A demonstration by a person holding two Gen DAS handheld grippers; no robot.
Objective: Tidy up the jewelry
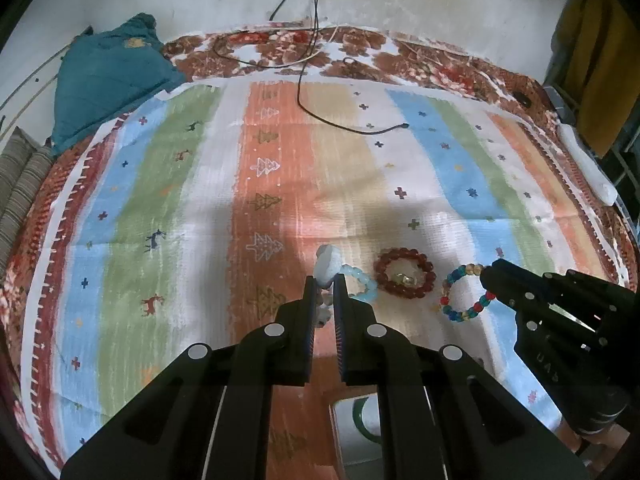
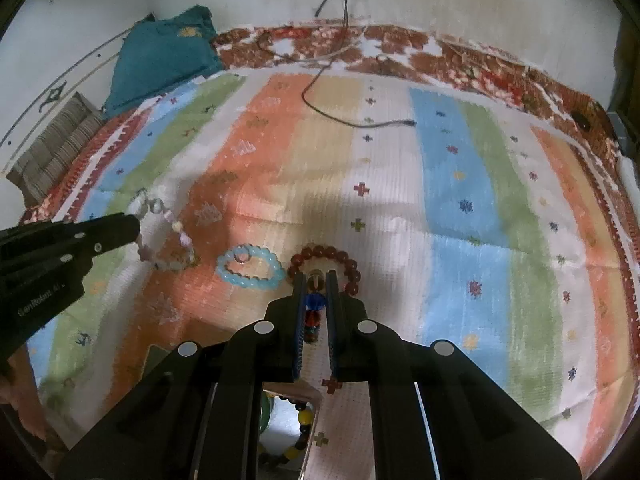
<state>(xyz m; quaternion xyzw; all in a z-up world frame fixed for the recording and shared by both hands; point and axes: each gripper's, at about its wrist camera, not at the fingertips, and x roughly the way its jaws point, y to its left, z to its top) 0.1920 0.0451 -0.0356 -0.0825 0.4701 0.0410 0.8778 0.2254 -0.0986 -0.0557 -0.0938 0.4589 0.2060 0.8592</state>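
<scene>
Gripping a pale bracelet (image 2: 164, 236) left (image 1: 324, 280) and a multicolored one (image 1: 466, 294) right (image 2: 316, 280), we see a box (image 2: 308, 432), at 6 o'clock, holding beads.

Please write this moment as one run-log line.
left gripper: shut on pale bracelet | right gripper: shut on multicolour bracelet | lying free on striped cloth: light blue bracelet, dark red bracelet

left tongs (image 1: 323, 280): jaws nearly closed, pinching | right tongs (image 2: 316, 278): jaws nearly closed, pinching

Home bedroom: patterned bedspread (image 1: 200, 184), teal pillow (image 1: 108, 76).
</scene>
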